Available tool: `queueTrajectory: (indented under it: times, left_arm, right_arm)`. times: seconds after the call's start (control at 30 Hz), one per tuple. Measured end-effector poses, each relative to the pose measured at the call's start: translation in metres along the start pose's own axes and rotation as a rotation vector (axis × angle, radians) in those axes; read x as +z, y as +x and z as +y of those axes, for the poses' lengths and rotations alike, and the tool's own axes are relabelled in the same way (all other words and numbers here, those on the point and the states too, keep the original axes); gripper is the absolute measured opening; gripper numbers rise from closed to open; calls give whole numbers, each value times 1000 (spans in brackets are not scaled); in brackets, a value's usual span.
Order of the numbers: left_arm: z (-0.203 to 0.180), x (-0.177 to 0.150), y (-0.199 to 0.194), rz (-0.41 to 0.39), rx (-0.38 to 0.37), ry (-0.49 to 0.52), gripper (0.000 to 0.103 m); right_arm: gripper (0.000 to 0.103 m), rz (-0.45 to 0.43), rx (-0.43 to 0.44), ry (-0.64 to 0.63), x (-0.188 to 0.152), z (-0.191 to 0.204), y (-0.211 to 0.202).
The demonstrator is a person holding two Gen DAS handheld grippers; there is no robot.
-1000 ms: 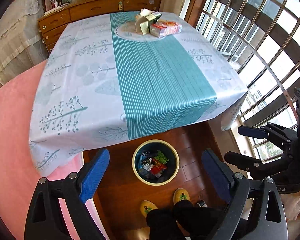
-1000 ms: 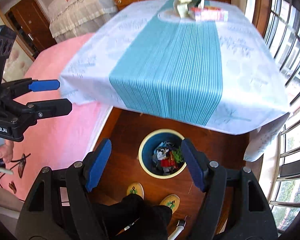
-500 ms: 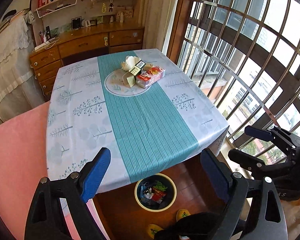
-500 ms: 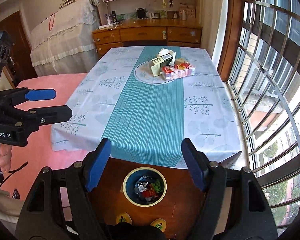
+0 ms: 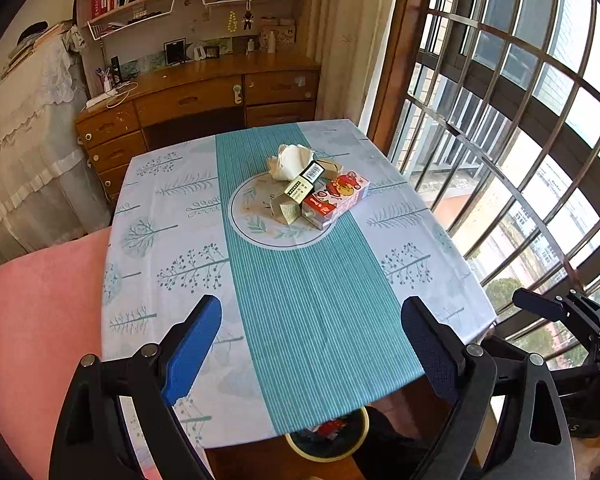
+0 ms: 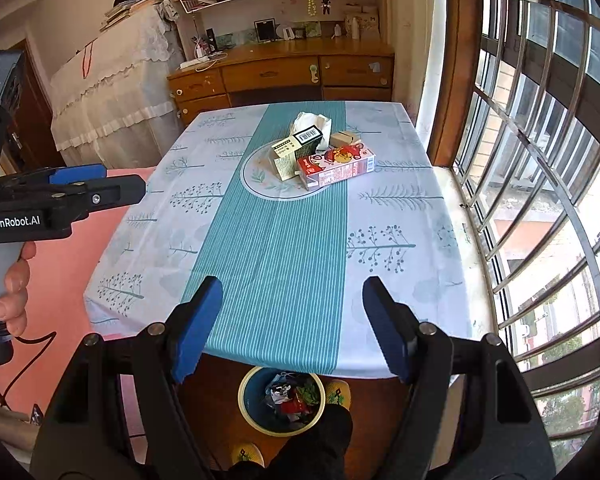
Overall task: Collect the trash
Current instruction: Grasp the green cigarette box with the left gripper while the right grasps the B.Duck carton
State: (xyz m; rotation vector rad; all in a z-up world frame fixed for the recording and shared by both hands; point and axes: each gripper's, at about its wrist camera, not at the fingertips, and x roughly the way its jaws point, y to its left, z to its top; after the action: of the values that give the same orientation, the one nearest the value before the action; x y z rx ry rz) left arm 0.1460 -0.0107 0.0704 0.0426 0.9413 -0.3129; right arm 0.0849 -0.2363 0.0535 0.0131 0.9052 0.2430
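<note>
Floor under table [image 6: 380, 280]: bin [image 6: 247, 408] holds wrappers [image 6: 294, 398]; both grippers empty.

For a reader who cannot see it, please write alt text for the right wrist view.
An open right gripper with blue pads, holding nothing, looks over a square table with a teal-striped cloth. Small cardboard boxes and crumpled white tissue sit piled at its far centre. A round yellow-rimmed bin of trash stands on the floor below.

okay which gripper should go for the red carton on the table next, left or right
Probably right, narrowly. Both hand-held grippers are open and empty, short of the pile. The red carton lies on the window side, nearer the right hand-held gripper; the left hand-held gripper would cross the other boxes.
</note>
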Motion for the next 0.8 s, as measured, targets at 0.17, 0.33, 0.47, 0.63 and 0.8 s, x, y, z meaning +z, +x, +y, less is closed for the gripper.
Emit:
queueTrajectory:
  times: [0.17, 0.33, 0.47, 0.63, 0.8]
  left_arm:
    - [-6, 55, 77, 60, 58, -1, 93]
    - [-9, 105, 166, 146, 97, -2, 78]
    - [-5, 136, 233, 222, 127, -33, 77]
    - [-3, 158, 295, 286, 158, -25, 75]
    - [-1, 168, 339, 345, 177, -14, 63]
  right_arm:
    - [70, 75, 52, 3, 44, -41, 75]
    - [70, 145, 102, 41, 90, -84, 146]
    - [70, 175, 141, 61, 123, -110, 194]
    - [70, 201, 183, 91, 153, -133, 246]
    - [70, 237, 218, 134, 163, -142, 279]
